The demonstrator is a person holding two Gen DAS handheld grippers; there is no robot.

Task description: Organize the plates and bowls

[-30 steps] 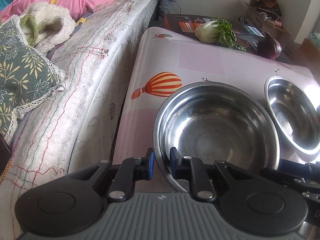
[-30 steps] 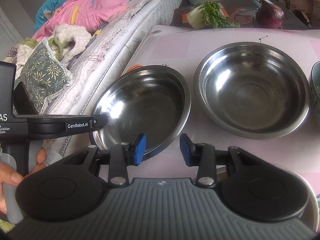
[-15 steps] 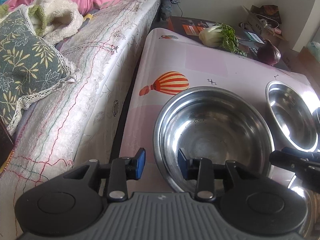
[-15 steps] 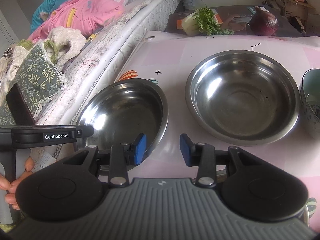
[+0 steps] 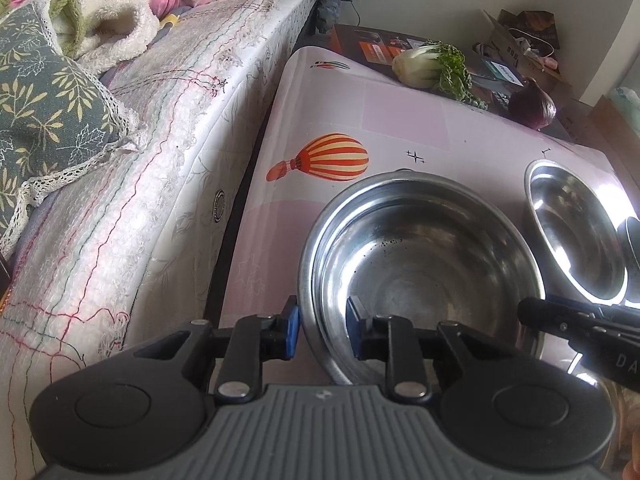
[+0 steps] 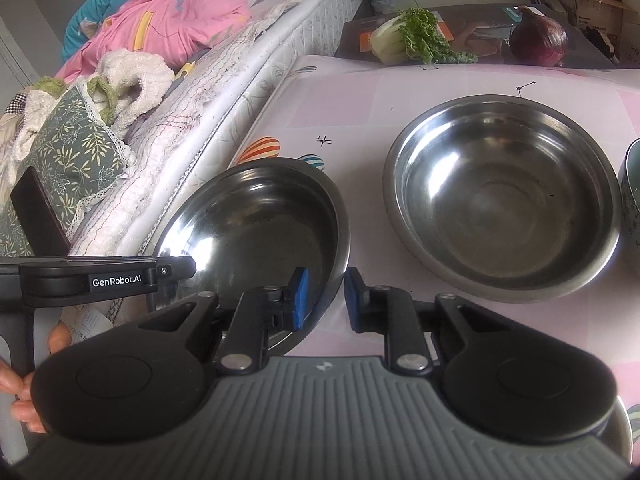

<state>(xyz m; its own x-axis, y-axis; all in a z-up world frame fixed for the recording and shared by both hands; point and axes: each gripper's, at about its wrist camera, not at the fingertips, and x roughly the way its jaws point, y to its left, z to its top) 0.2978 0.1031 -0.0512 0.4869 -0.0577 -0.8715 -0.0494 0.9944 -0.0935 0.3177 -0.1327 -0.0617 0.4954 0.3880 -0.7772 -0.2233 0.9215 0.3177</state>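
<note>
A steel bowl [image 5: 424, 264] sits at the table's left side; it also shows in the right wrist view [image 6: 256, 224]. My left gripper [image 5: 320, 332] is open, its pads either side of the bowl's near rim without clamping it. A second, wider steel bowl [image 6: 504, 196] sits to its right, also seen in the left wrist view [image 5: 576, 232]. My right gripper [image 6: 323, 300] is open, straddling the first bowl's right rim. A patterned ceramic bowl [image 6: 632, 196] shows at the right edge.
The table has a pink cloth [image 5: 400, 120] with balloon prints. A bed [image 5: 160, 120] with pillows runs along its left edge. A bok choy [image 6: 404, 36] and a red onion [image 6: 540, 40] lie at the far end. Another steel rim [image 6: 620, 436] shows bottom right.
My left gripper opened from a clamp on the left bowl's rim. The right gripper moved left, its pads now around that bowl's right rim, slightly narrower.
</note>
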